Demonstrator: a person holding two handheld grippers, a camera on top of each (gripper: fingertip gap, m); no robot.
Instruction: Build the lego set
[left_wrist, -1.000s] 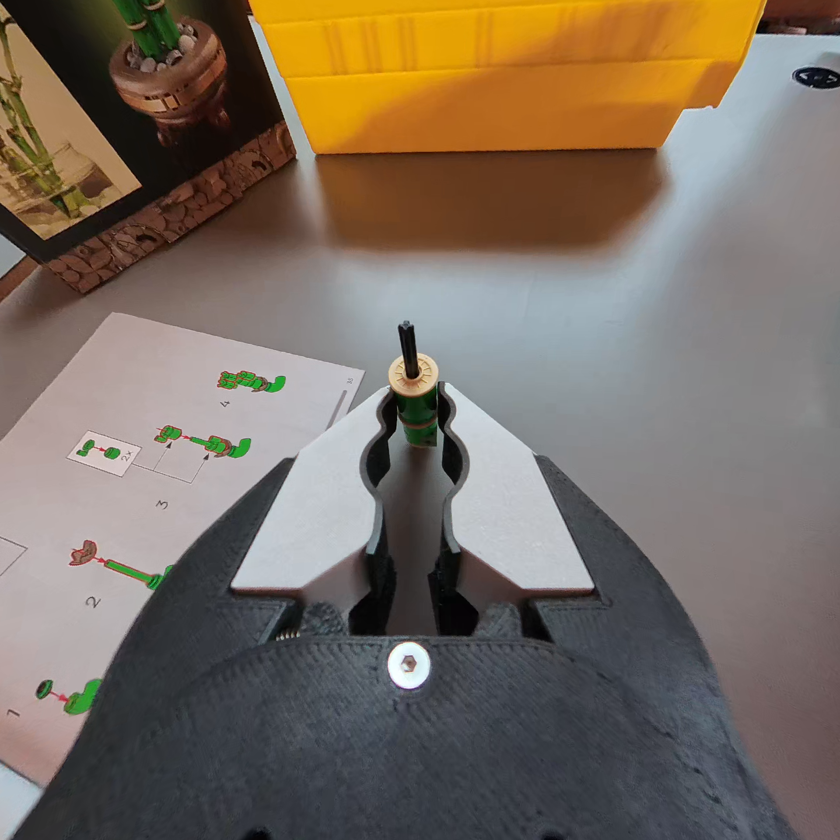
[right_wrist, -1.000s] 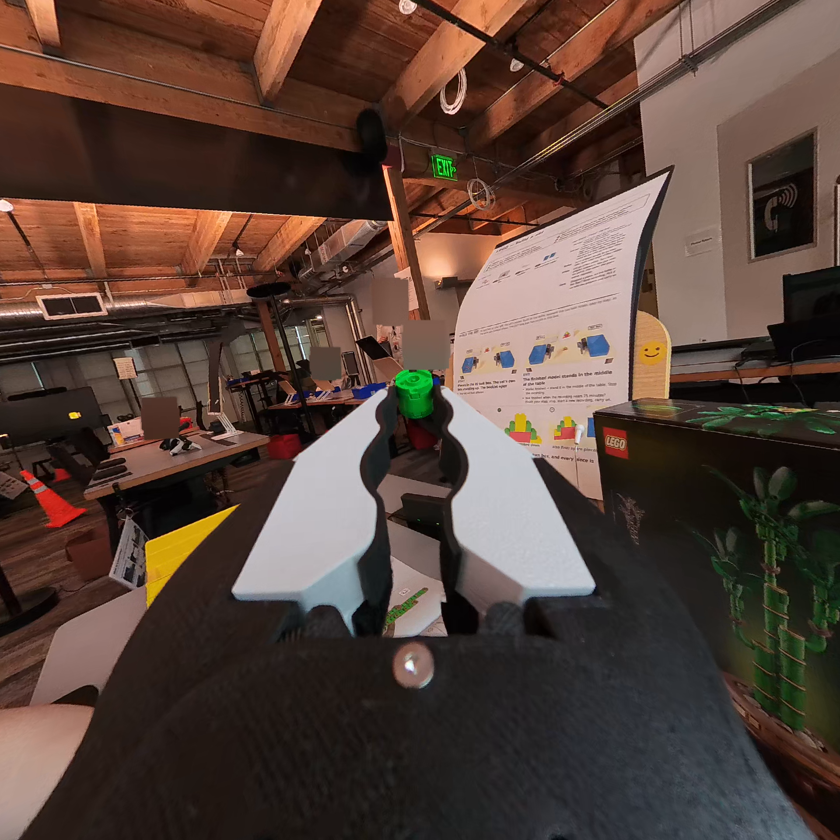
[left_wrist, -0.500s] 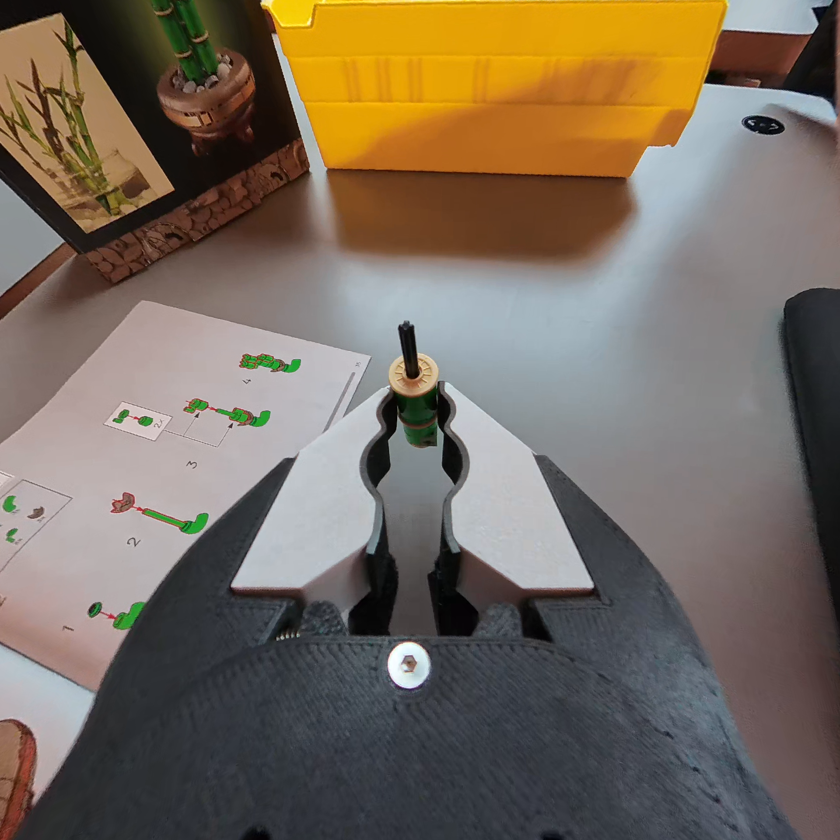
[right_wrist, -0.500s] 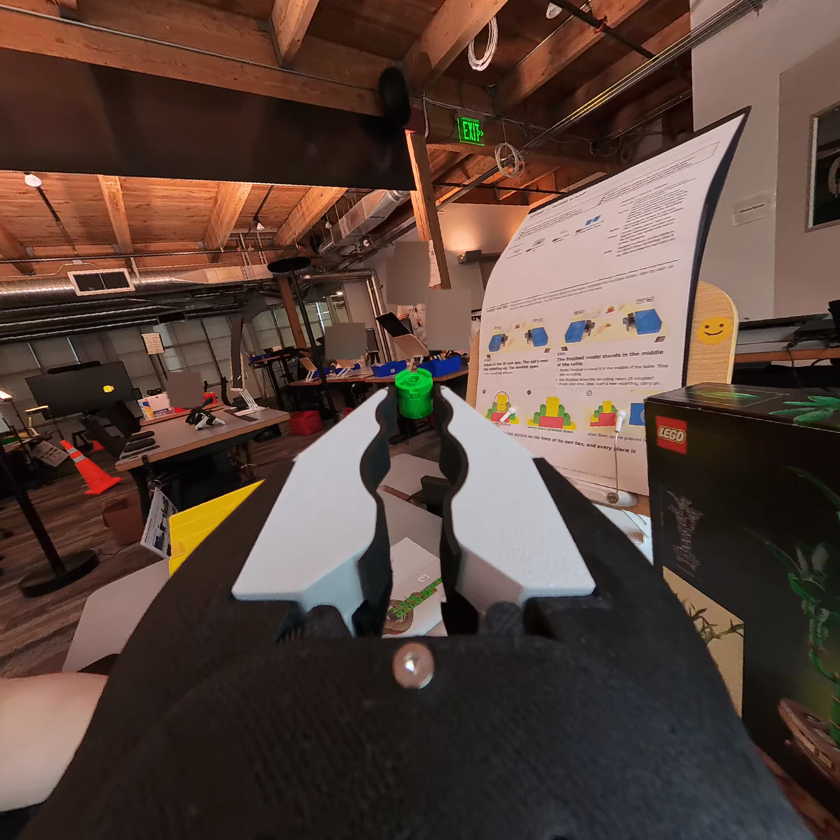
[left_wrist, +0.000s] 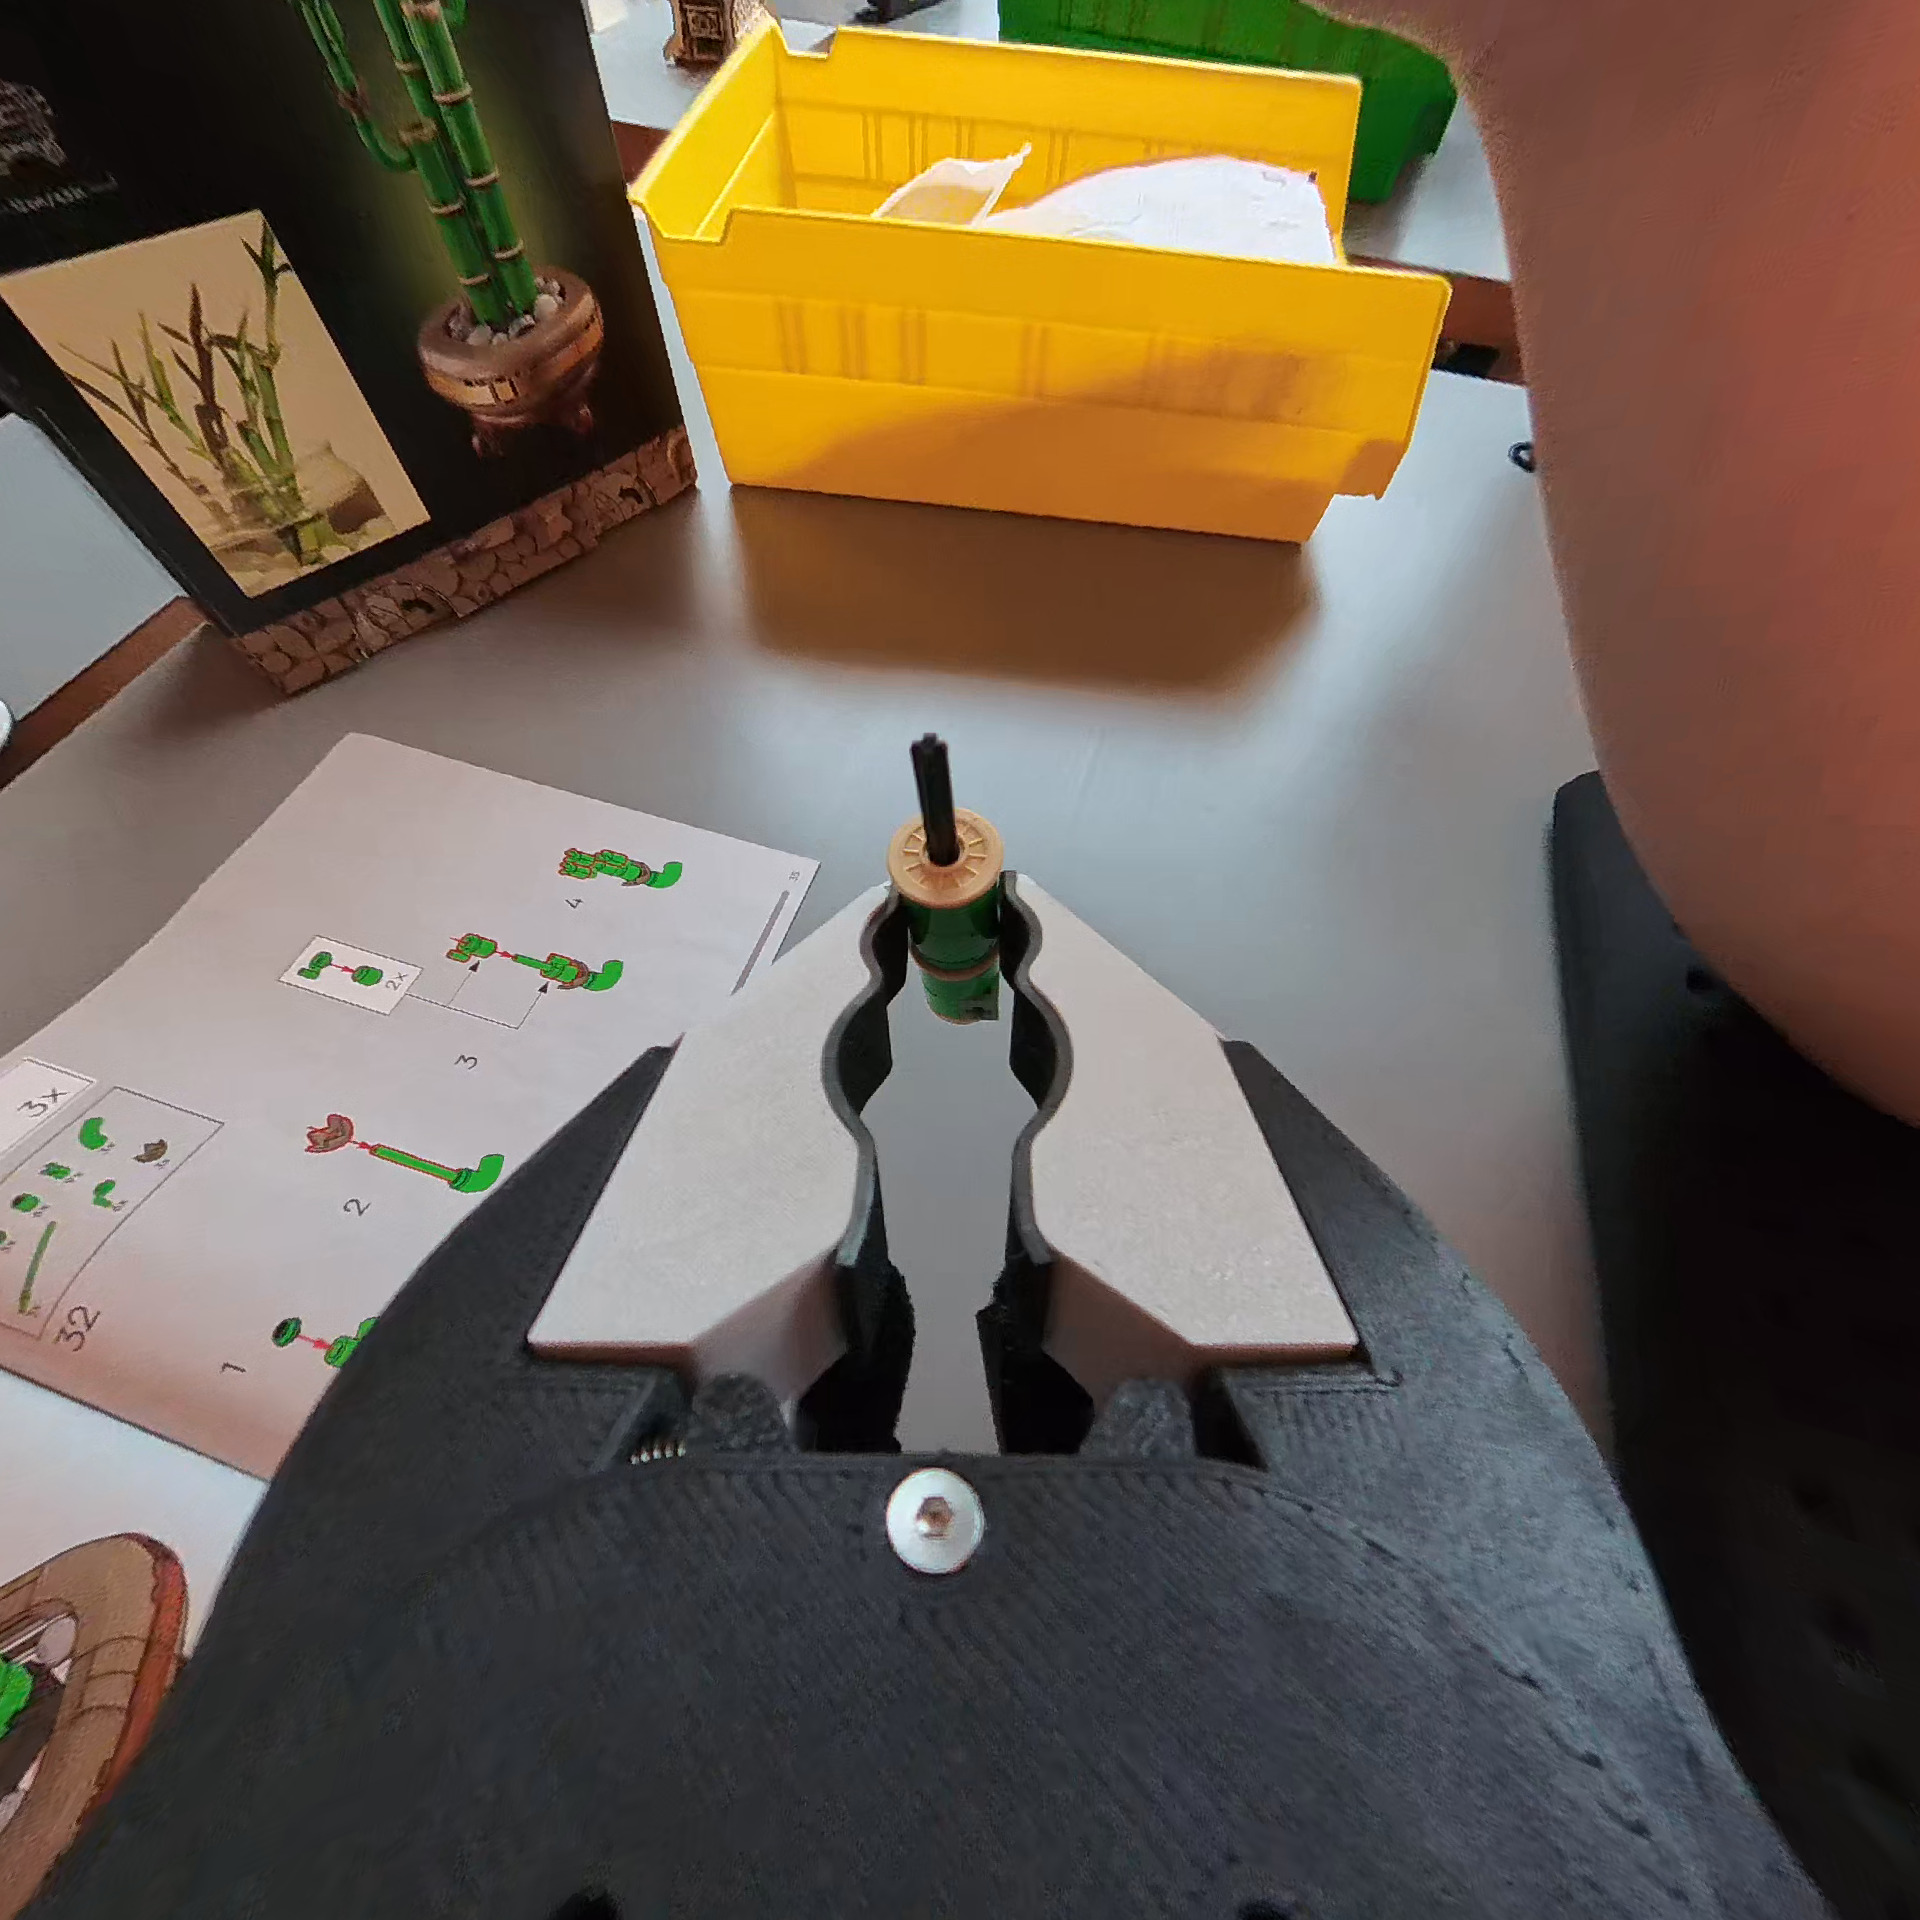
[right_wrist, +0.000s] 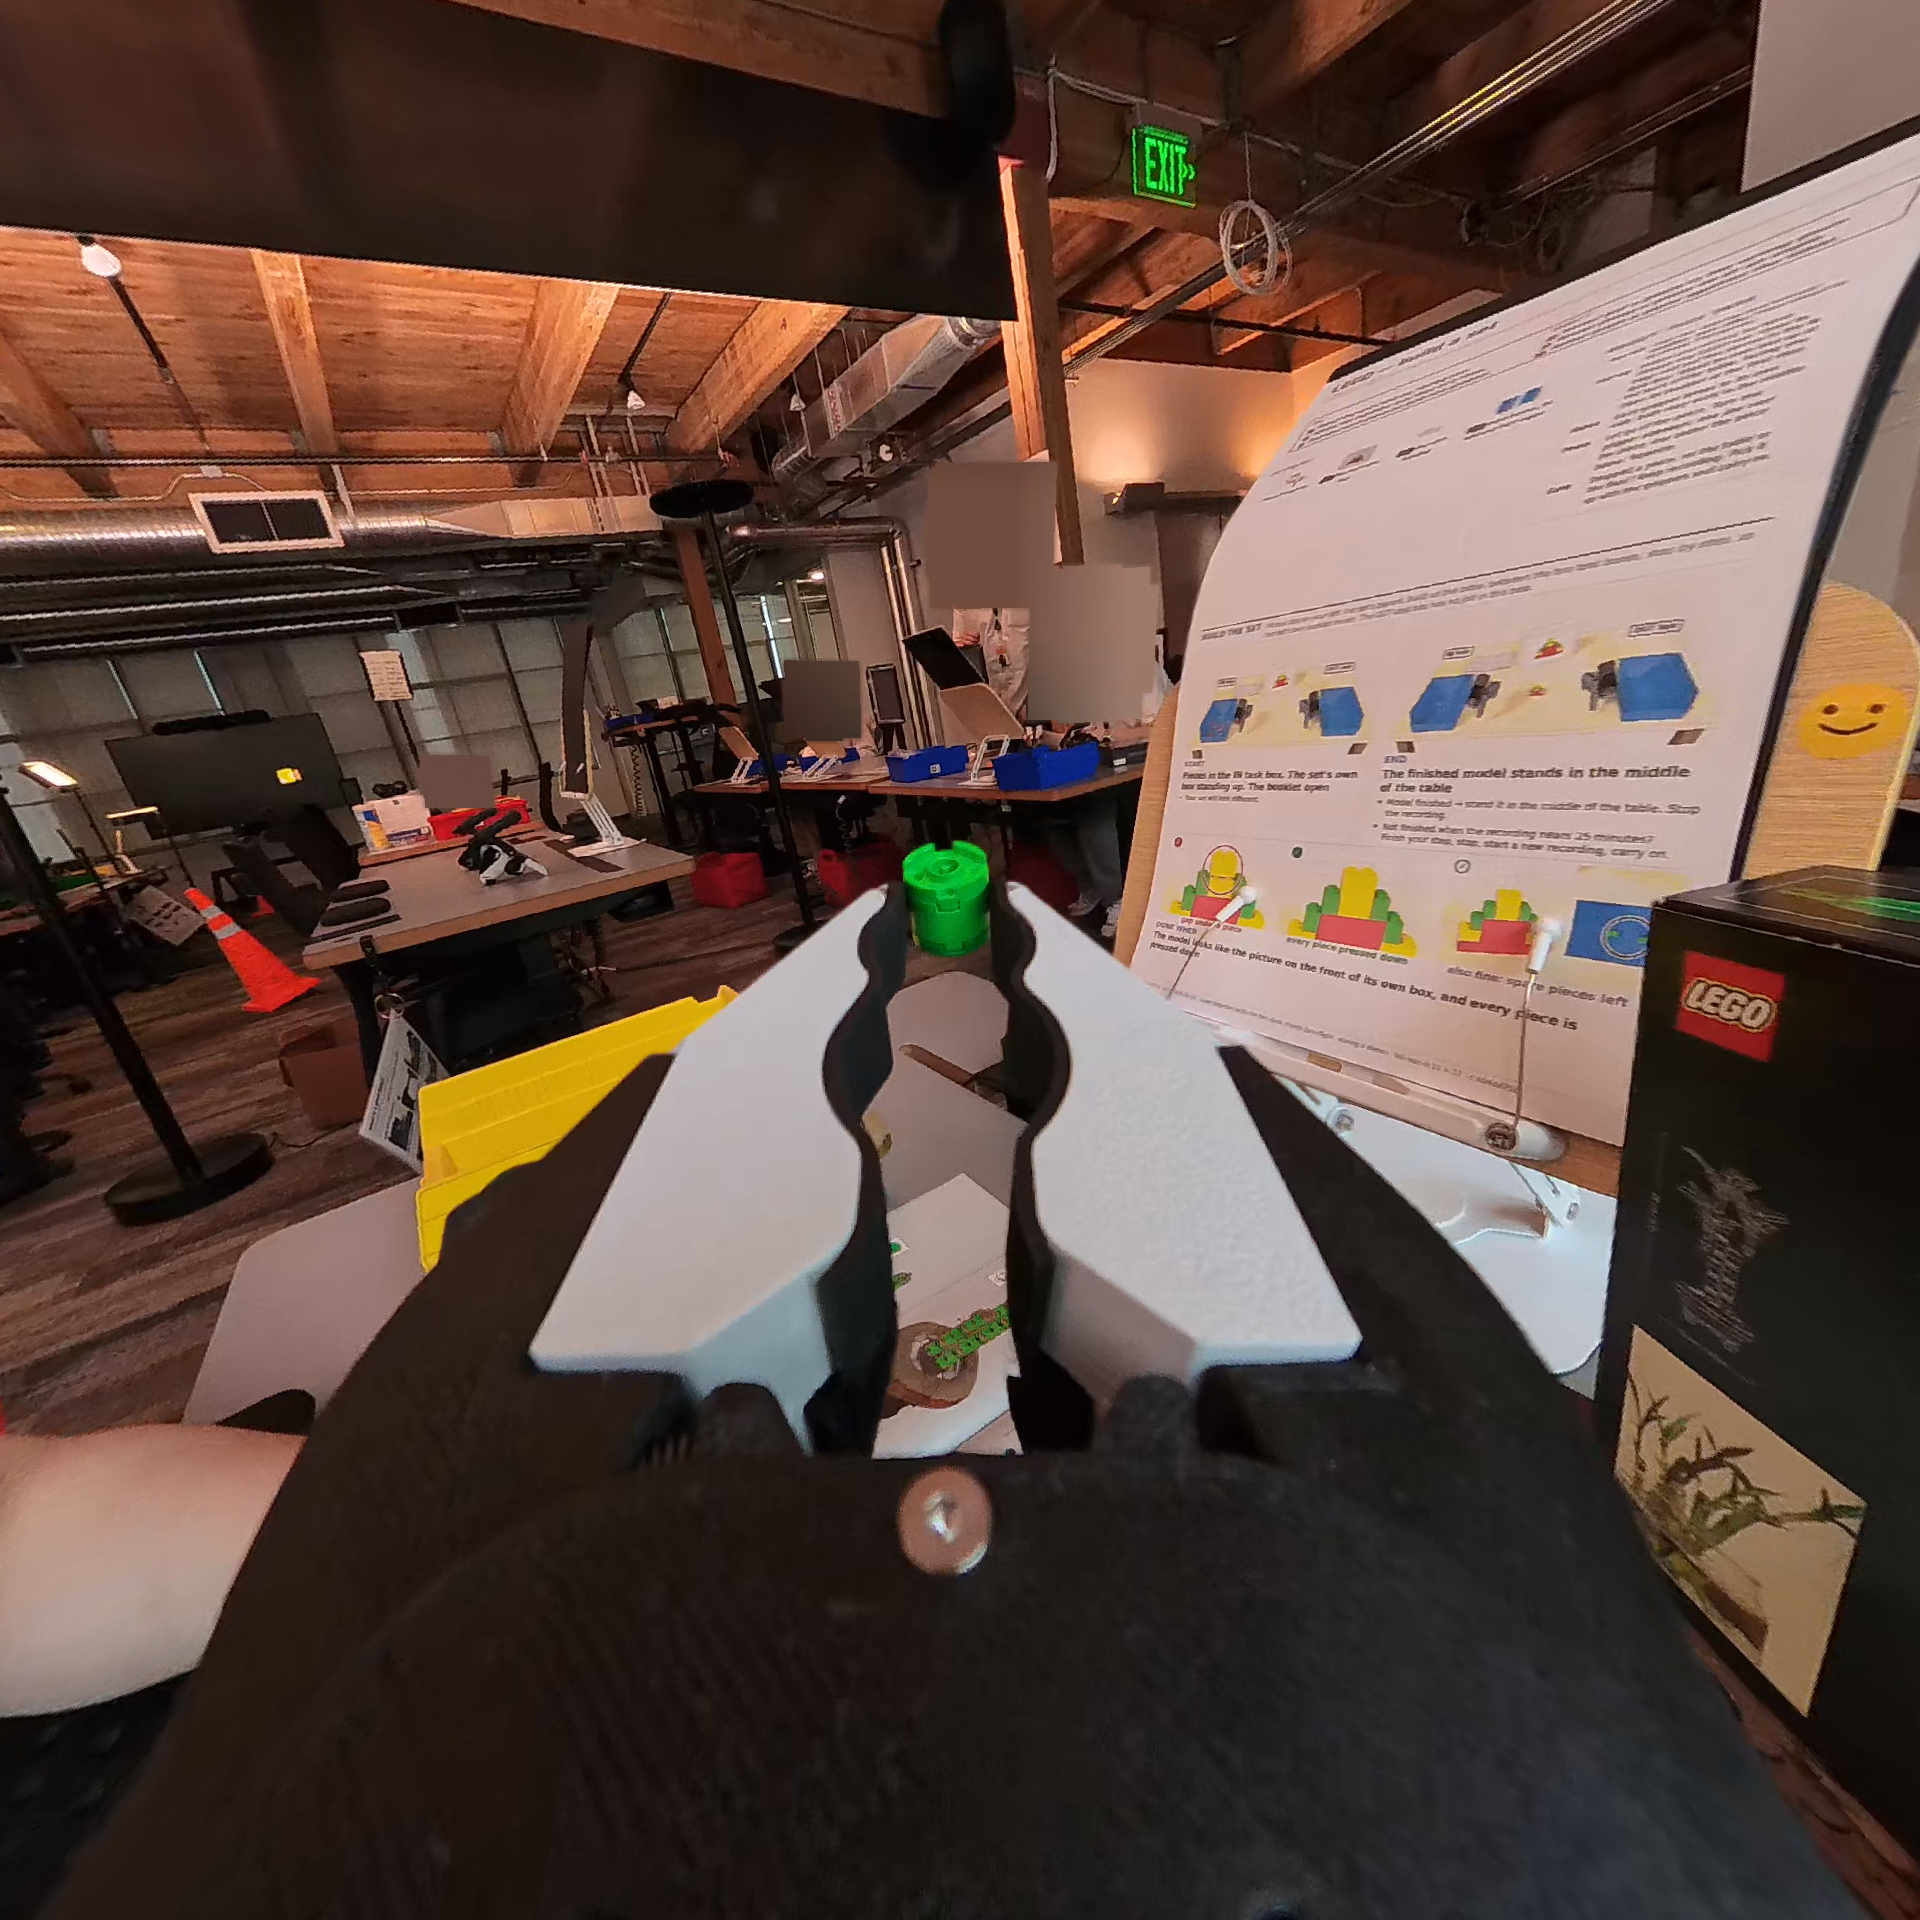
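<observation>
My left gripper (left_wrist: 945, 920) is shut on a bamboo stalk piece (left_wrist: 951, 940): dark green round bricks with a tan ring on top and a black axle (left_wrist: 930, 795) sticking up. It is held above the grey table (left_wrist: 1195, 831). My right gripper (right_wrist: 945, 914) is shut on a bright green round brick (right_wrist: 943, 896) and is raised, pointing out over the room. The open instruction booklet (left_wrist: 343, 1029) lies on the table left of the left gripper.
A yellow bin (left_wrist: 1039, 301) with white bags stands at the back; it also shows in the right wrist view (right_wrist: 540, 1091). The set's box (left_wrist: 312, 312) stands back left. A person's arm (left_wrist: 1714, 468) fills the right side. A brown pot model (left_wrist: 73, 1662) sits at lower left. An instruction board (right_wrist: 1507, 727) stands right. My right fingertips sit around 25 cm from my left ones. To reach the brown pot model (left_wrist: 73, 1662) in a straight line is about 20 cm for my left fingers, about 35 cm for my right. The right camera catches it too, in the right wrist view (right_wrist: 938, 1379).
The left gripper has pulled back and tilted up, so the bin's inside and more booklet show. A person's arm has come in at right. The right gripper has swung right and lower.
</observation>
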